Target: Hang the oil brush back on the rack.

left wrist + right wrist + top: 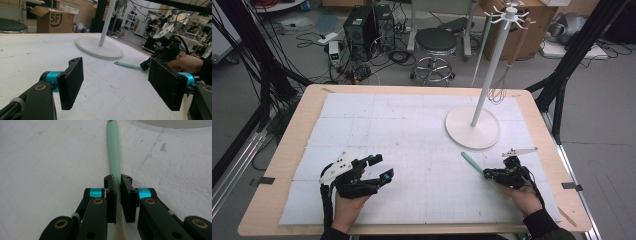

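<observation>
A slim mint-green utensil (472,162) stretches across the white mat at the right, its free end aimed at the stand's round base (472,131). My right gripper (488,174) is shut on it. In the right gripper view the pads (110,185) pinch the green handle (113,150) where it turns cream toward the camera. My left gripper (379,167) rests at the mat's front left, open with nothing between its jaws. The left gripper view looks past its wide-apart pads (72,82) to the utensil (127,65) and the right gripper (146,65).
A white hanging stand with a tall pole (492,65) rises at the back right, with a whisk (499,90) and other utensils hung from its top hooks. A stool (435,42), computer cases and cables sit on the floor behind the table.
</observation>
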`<state>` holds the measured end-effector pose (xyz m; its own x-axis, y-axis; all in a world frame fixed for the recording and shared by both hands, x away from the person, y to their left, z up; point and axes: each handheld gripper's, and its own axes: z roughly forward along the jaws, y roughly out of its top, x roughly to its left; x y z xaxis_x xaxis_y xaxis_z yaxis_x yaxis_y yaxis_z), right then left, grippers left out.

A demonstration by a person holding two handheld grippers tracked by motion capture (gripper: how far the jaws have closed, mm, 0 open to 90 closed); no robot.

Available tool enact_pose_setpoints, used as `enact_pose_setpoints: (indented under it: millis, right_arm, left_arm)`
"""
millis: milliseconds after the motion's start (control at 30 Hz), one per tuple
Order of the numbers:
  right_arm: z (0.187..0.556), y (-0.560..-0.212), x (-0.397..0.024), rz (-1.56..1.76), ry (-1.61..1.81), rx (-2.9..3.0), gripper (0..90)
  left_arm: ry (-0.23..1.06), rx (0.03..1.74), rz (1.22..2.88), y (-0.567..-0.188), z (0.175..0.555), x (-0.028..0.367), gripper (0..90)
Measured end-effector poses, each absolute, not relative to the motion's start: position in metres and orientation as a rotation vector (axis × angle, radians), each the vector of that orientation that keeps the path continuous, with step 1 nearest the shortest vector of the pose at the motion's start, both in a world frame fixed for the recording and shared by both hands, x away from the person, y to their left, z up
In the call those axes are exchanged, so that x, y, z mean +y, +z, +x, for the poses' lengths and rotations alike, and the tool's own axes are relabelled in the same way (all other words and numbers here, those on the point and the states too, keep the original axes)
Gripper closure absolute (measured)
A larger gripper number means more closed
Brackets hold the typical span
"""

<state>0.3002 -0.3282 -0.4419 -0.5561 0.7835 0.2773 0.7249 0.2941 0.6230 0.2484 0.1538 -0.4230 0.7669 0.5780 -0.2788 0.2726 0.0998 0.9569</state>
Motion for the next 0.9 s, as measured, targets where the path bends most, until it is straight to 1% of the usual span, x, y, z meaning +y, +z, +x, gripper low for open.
enact_pose_setpoints:
  millis: [567,900]
  right_arm:
    - [0.3,-0.432,-0.341,1.483,1.372,2.375,84.4]
    - [0.301,-0.416,-0.342,1.473,1.446,2.299,84.3]
  left_arm:
    - [0.26,0.727,1.49,-0.423,0.248,0.154,29.1]
    - [0.259,0.725,1.484,-0.422,0.248,0.155,29.1]
